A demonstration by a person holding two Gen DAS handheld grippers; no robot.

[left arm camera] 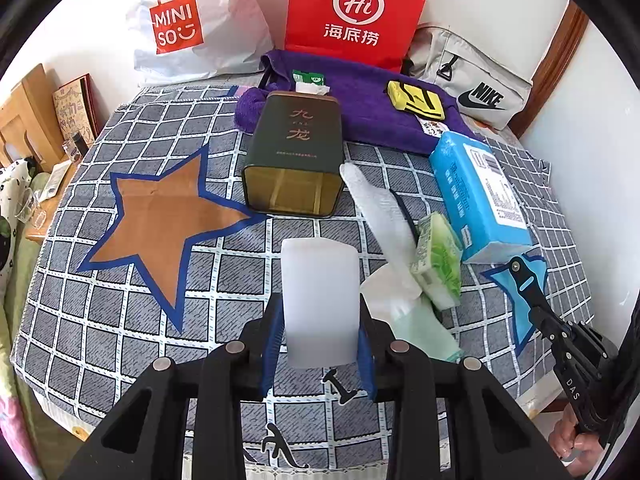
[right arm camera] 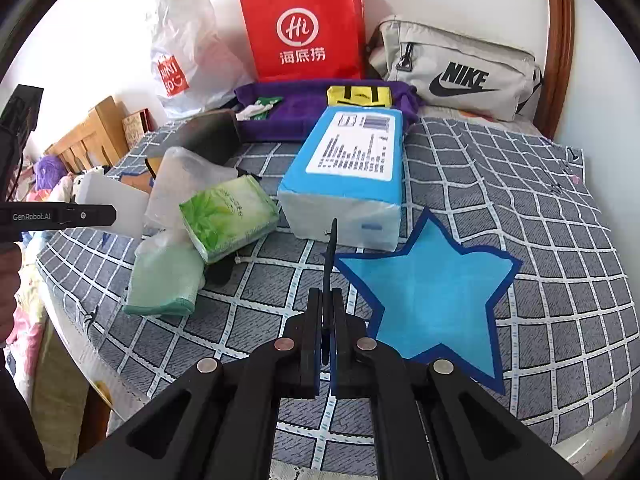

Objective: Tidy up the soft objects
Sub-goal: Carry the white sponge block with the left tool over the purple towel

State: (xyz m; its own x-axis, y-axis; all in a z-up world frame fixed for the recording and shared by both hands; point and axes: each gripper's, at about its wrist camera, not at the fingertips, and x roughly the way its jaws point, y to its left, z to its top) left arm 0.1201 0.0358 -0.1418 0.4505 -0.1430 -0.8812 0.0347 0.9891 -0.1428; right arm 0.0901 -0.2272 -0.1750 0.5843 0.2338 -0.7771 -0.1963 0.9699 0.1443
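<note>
In the left wrist view my left gripper (left arm camera: 320, 340) is shut on a white, translucent soft block (left arm camera: 320, 280), its blue pads (left arm camera: 272, 344) pressing both sides above the checked cloth (left arm camera: 120, 320). The right wrist view shows that block (right arm camera: 116, 208) at the left, with the left gripper (right arm camera: 104, 214) side-on. My right gripper (right arm camera: 328, 296) is shut on a thin black flat piece (right arm camera: 330, 256) that sticks out past its fingertips, near the blue star (right arm camera: 432, 292). The same black piece (left arm camera: 524, 280) shows in the left wrist view, where the right gripper (left arm camera: 538, 312) comes in from the right.
A blue tissue pack (right arm camera: 348, 176), a green tissue packet (right arm camera: 228, 220), a pale green cloth (right arm camera: 164, 280) and a clear plastic bag (left arm camera: 376, 208) lie mid-table. A dark tin (left arm camera: 296, 152) lies beside a brown star (left arm camera: 168, 216). Behind are a purple towel (left arm camera: 360, 108), a yellow pouch (left arm camera: 416, 100) and bags.
</note>
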